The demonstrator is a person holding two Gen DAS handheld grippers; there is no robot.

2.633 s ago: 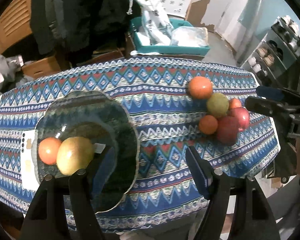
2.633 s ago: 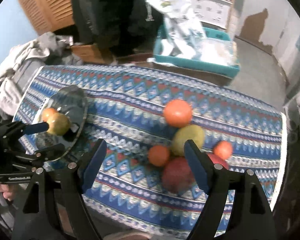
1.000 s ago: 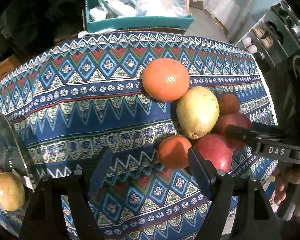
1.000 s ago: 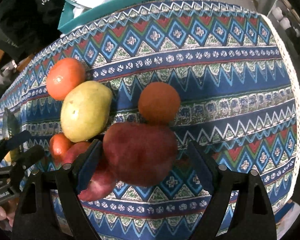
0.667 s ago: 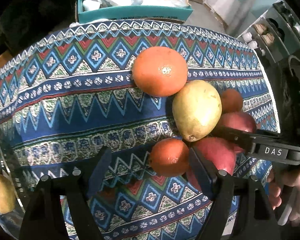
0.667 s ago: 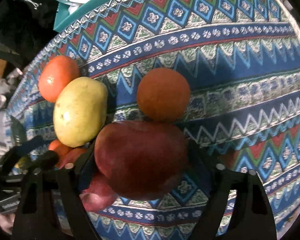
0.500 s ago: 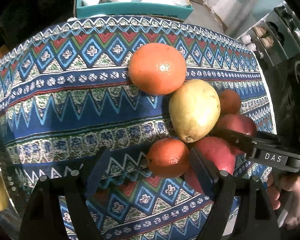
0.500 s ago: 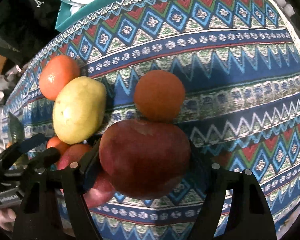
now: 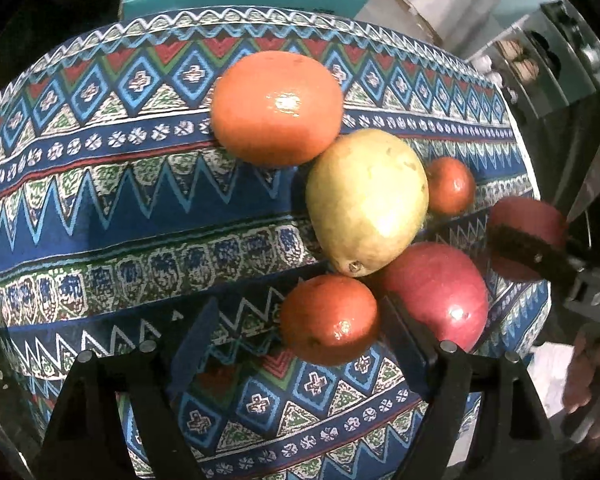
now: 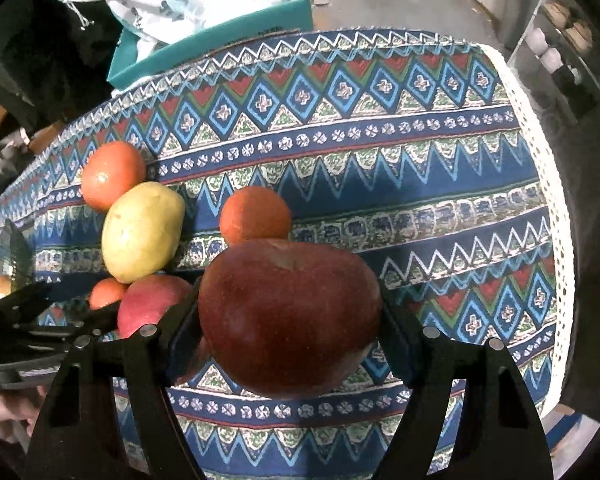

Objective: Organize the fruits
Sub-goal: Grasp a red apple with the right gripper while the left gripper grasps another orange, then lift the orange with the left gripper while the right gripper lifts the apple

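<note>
My right gripper (image 10: 288, 320) is shut on a dark red apple (image 10: 290, 316), held just above the patterned tablecloth (image 10: 420, 184). The same apple (image 9: 524, 220) shows at the right edge of the left wrist view. My left gripper (image 9: 296, 320) is open and points down around a small orange (image 9: 330, 318), which lies close to the right finger (image 9: 400, 332) and apart from the left one. On the cloth lie a large orange (image 9: 276, 106), a yellow-green pear (image 9: 366, 200), a second small orange (image 9: 450, 186) and a red apple (image 9: 432, 296).
A teal box (image 10: 220, 40) of bags stands behind the table. A glass plate (image 10: 14, 252) sits at the table's left end. Shelves with jars (image 10: 560, 40) stand to the right. The cloth's white lace edge (image 10: 548, 184) marks the table's right side.
The right gripper closed on the dark red apple and lifted it off the cloth. The left gripper came down closer over the small orange.
</note>
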